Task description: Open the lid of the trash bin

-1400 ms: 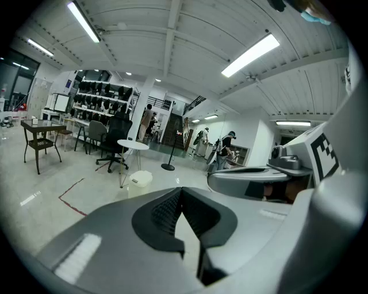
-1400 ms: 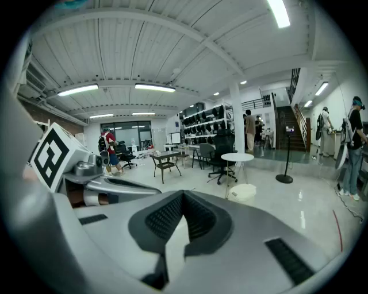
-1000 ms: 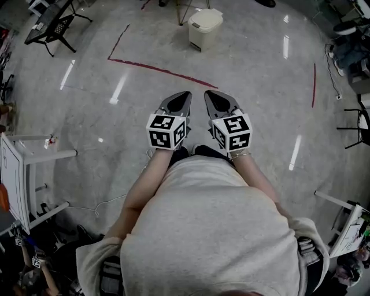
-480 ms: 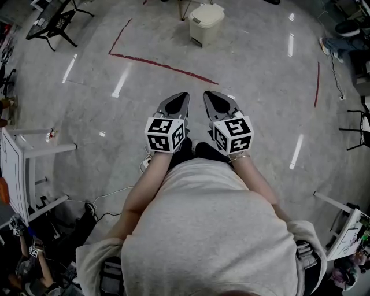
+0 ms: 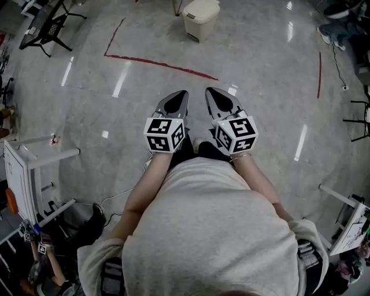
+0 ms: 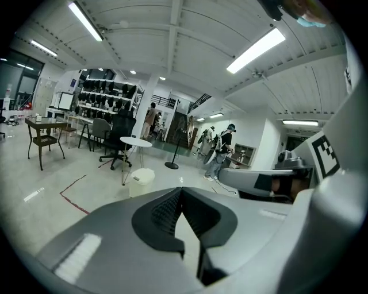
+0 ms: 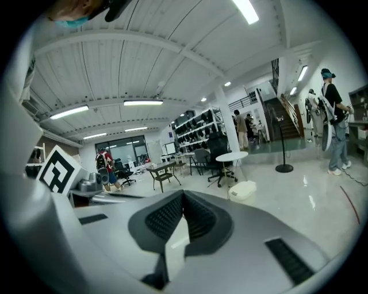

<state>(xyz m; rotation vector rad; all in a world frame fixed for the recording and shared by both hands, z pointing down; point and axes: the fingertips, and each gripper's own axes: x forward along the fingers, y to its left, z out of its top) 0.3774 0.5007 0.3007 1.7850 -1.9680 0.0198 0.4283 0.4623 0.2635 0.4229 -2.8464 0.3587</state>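
The cream trash bin (image 5: 201, 17) stands on the grey floor far ahead, lid down, just beyond a red tape line (image 5: 159, 62). It shows small in the left gripper view (image 6: 142, 180) and in the right gripper view (image 7: 244, 189). My left gripper (image 5: 184, 93) and right gripper (image 5: 209, 91) are held side by side in front of my chest, pointing at the bin and well short of it. Both are shut with nothing between the jaws, their dark ribbed pads meeting at the tips (image 6: 181, 189) (image 7: 183, 193).
A white rack (image 5: 23, 173) stands at my left, a black table (image 5: 43, 23) far left, and a chair (image 5: 361, 121) at the right. Behind the bin are a round white table (image 6: 136, 142) and an office chair (image 6: 118, 140). People stand further back (image 6: 221, 149). A cable (image 5: 110, 199) lies on the floor.
The bin and the tape line sit slightly higher in the head view than before. Both grippers keep the same shut pose in front of my chest.
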